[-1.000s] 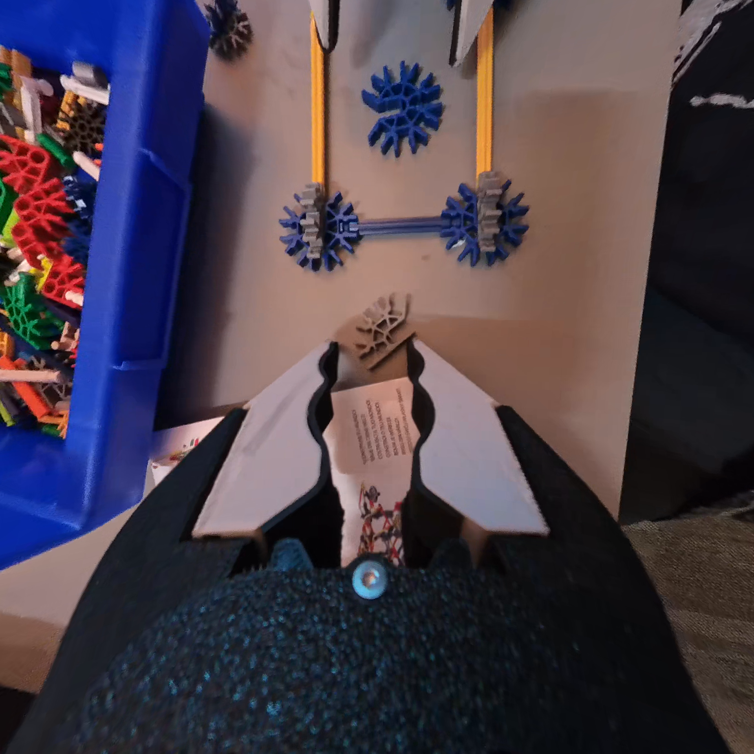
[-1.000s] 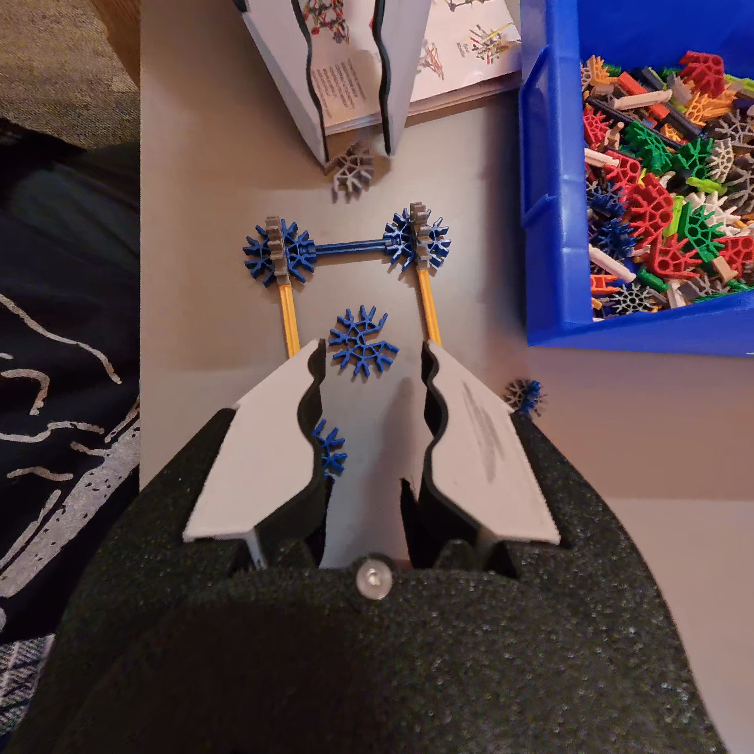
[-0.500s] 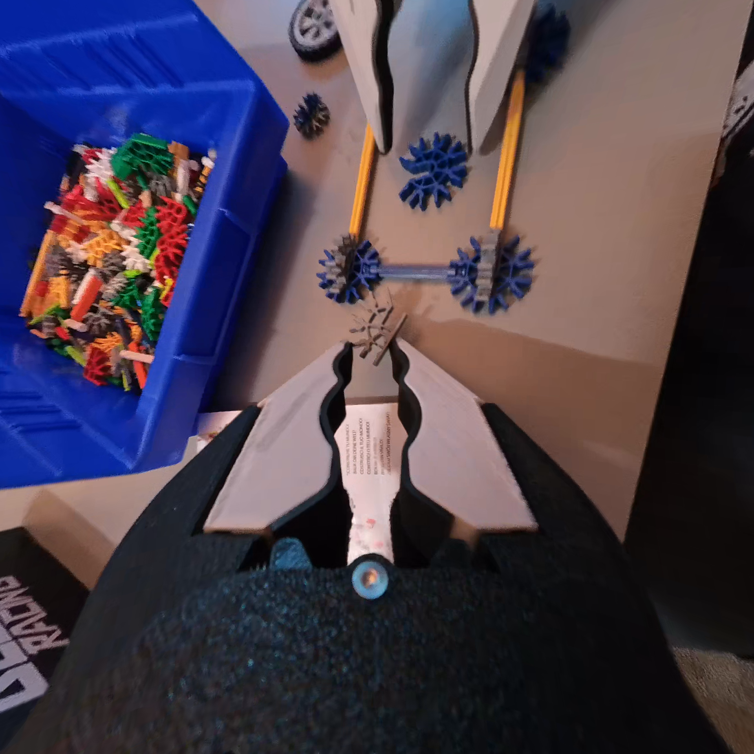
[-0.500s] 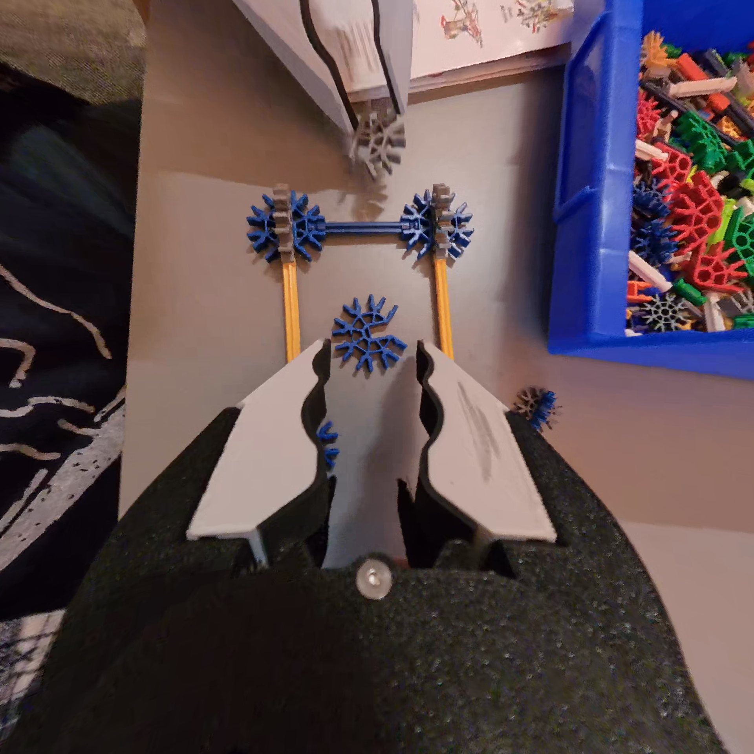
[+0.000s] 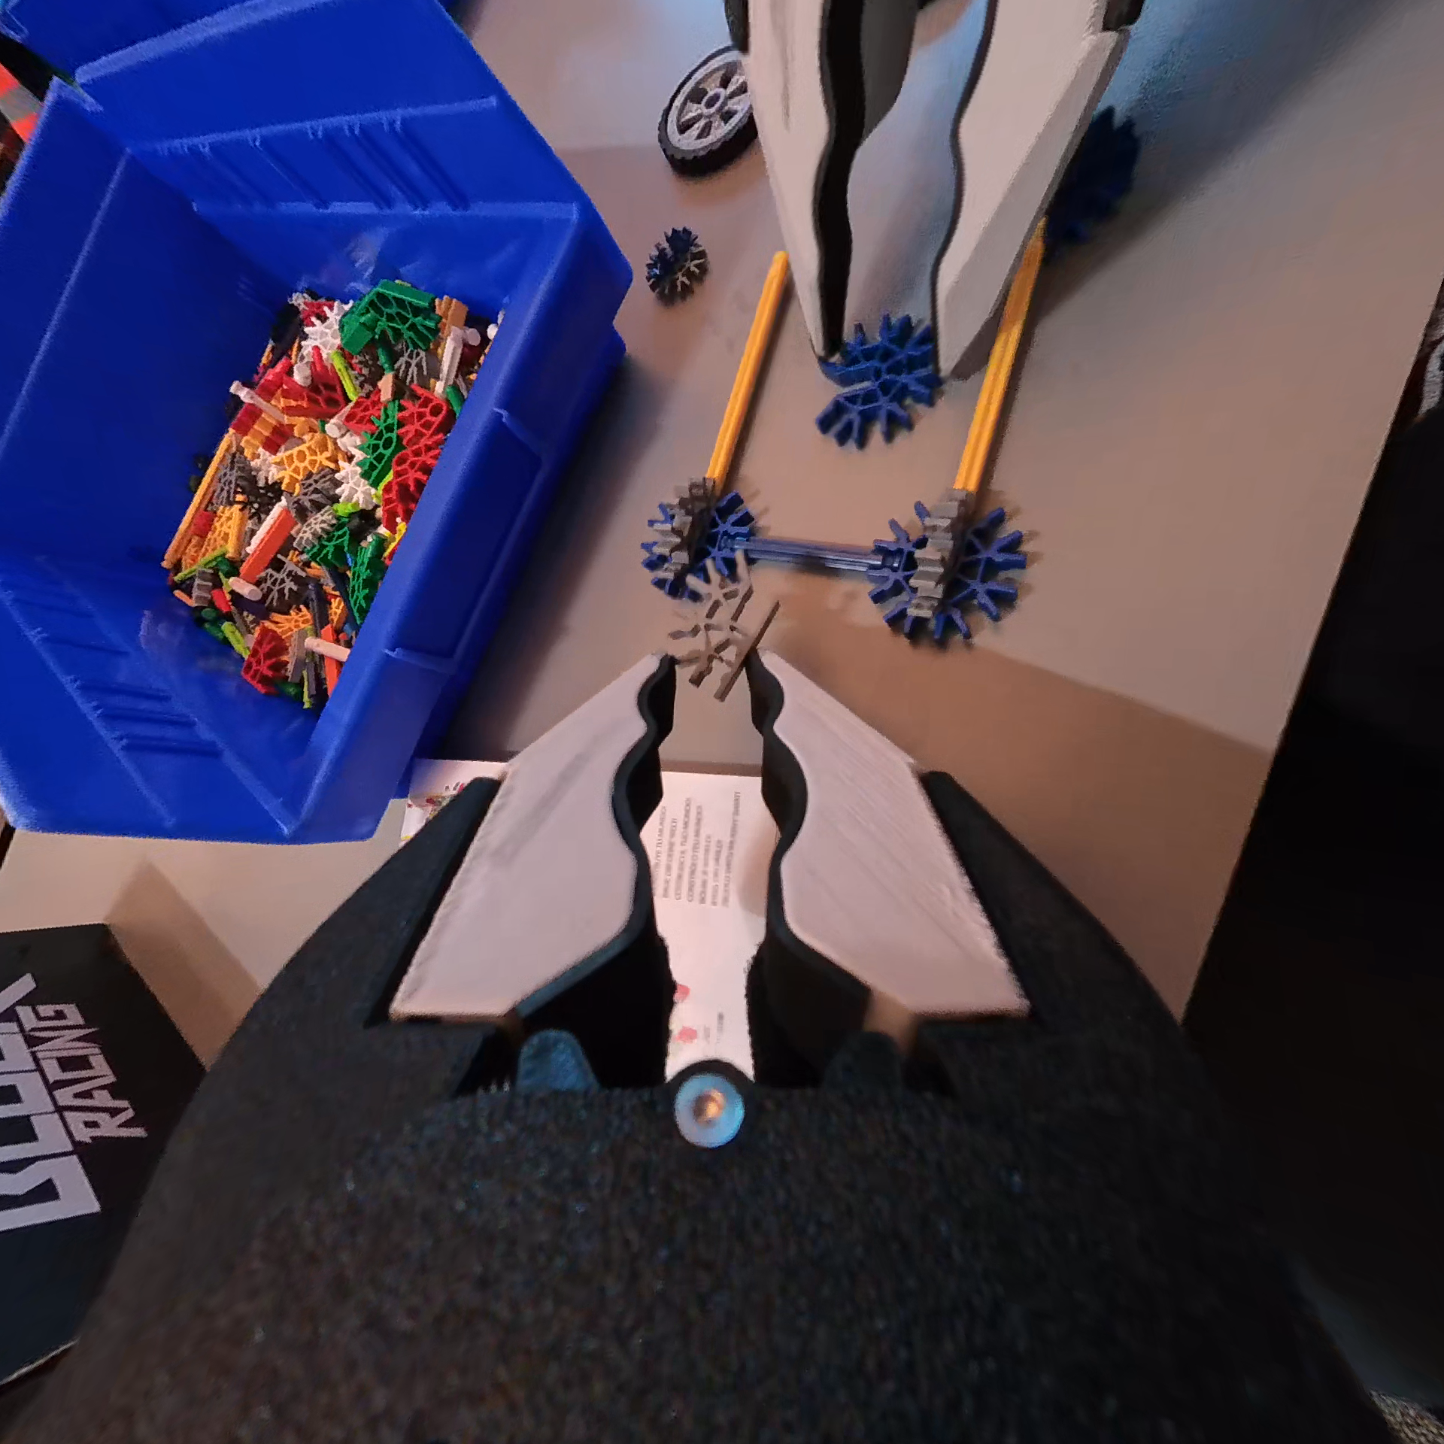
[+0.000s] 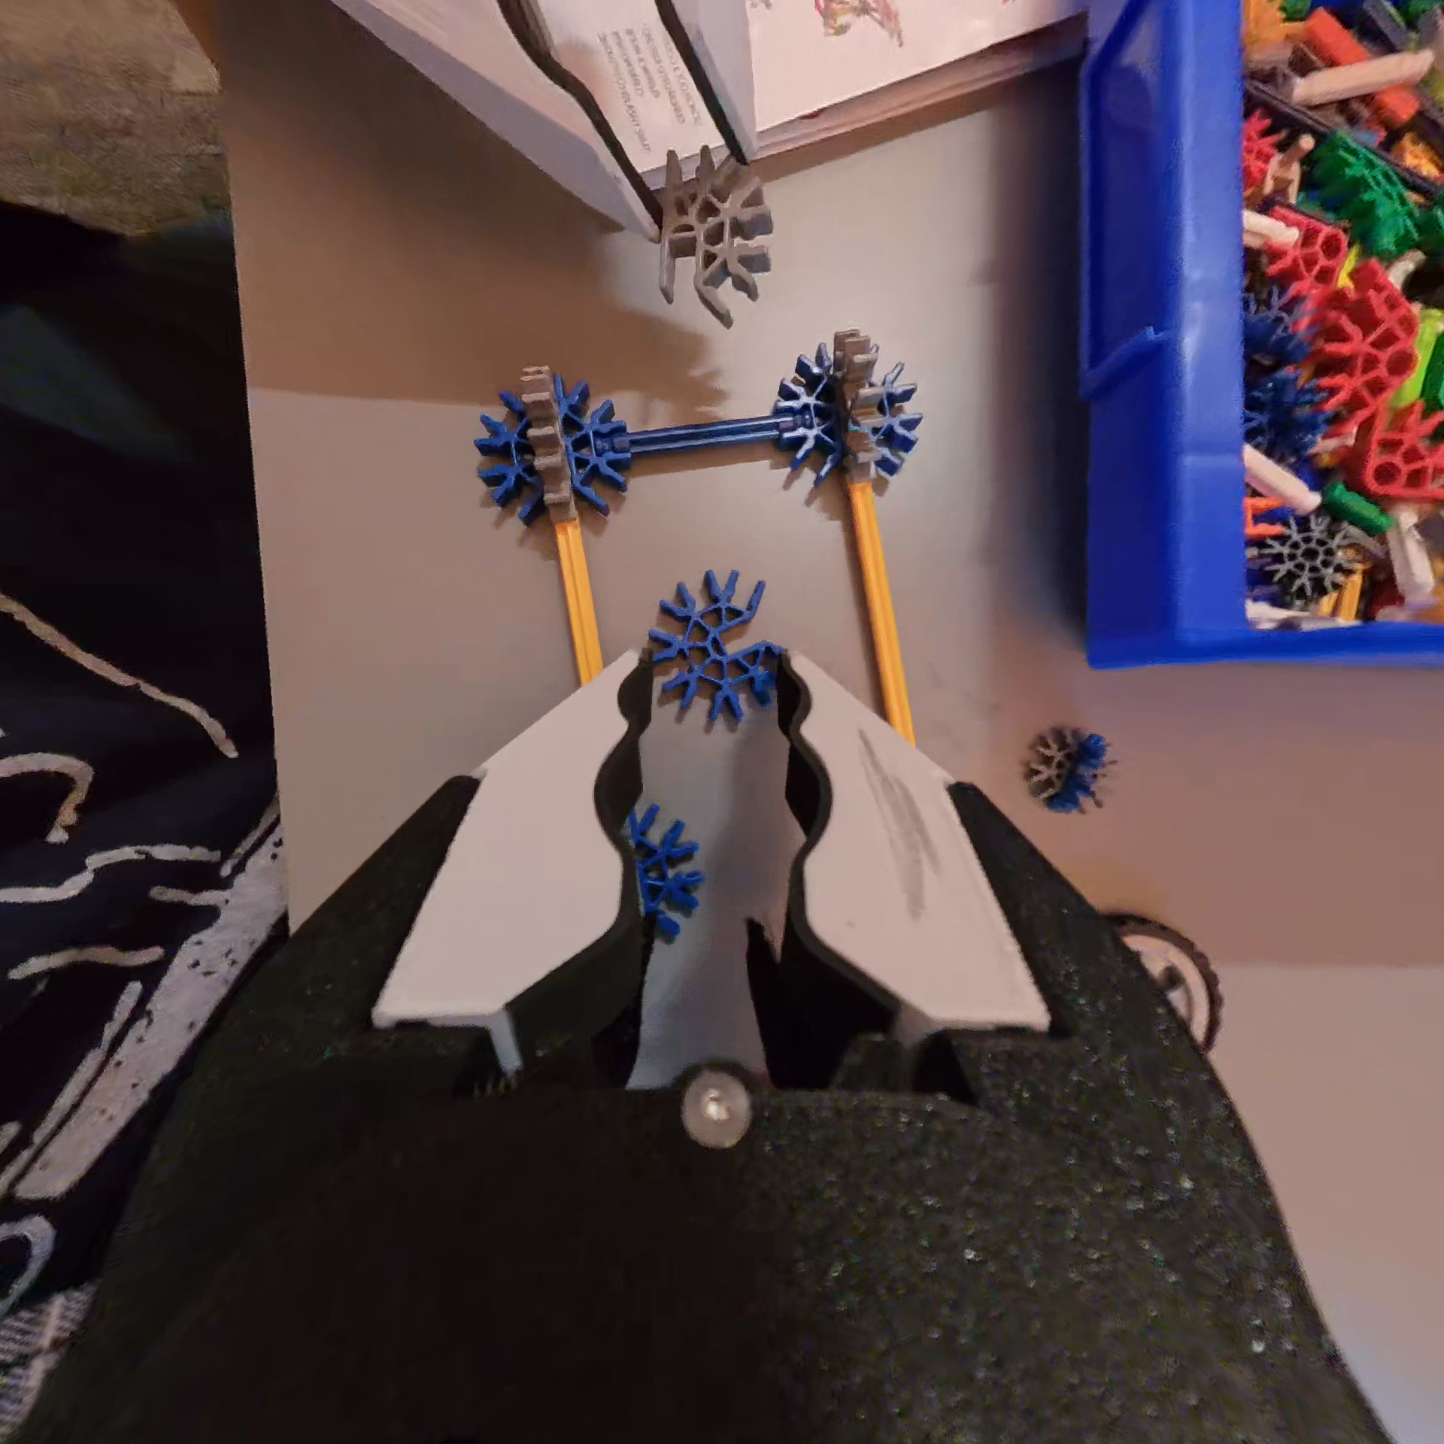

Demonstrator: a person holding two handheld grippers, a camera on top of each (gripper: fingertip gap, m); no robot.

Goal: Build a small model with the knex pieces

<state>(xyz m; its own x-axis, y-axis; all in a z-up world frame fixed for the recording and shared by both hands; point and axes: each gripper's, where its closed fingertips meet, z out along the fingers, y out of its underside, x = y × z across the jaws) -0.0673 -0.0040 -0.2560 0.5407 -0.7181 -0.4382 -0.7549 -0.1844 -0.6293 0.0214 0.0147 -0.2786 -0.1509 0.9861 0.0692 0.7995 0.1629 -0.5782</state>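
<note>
Left fingers: my left gripper (image 5: 709, 664) has its fingers clamped on a grey snowflake connector (image 5: 715, 625), held at the very tips and lifted clear of the worktop (image 5: 1094, 742).
Grey connector: from the right wrist view it hangs tilted (image 6: 715, 234) from those fingertips, above the worktop and just short of the frame.
Right fingers: my right gripper (image 6: 713, 664) has its fingers apart, one tip on each side of a loose blue snowflake connector (image 6: 713, 648) lying flat on the worktop; the right tip seems to touch it, the left I cannot tell.
Frame: a blue rod (image 6: 703, 437) joins two hubs, each a blue connector crossed with a grey one (image 6: 551, 457) (image 6: 848, 418); a yellow rod (image 6: 578, 602) (image 6: 879, 617) runs back from each hub towards my right fingers, and the loose blue connector lies between the two rods.
Under the right fingers: another blue connector (image 6: 664, 879), partly hidden.
Beside the right gripper: a small blue-and-grey hub (image 6: 1066, 770) on its own, and a toy wheel (image 5: 707, 117) farther off.
Bin: a blue bin (image 5: 484, 258) full of mixed coloured pieces (image 5: 328, 469), standing beside the frame.
Under the left gripper: a printed instruction sheet (image 5: 703, 859) on the worktop.
Corner: a black box with white lettering (image 5: 62, 1094) near the left gripper.
</note>
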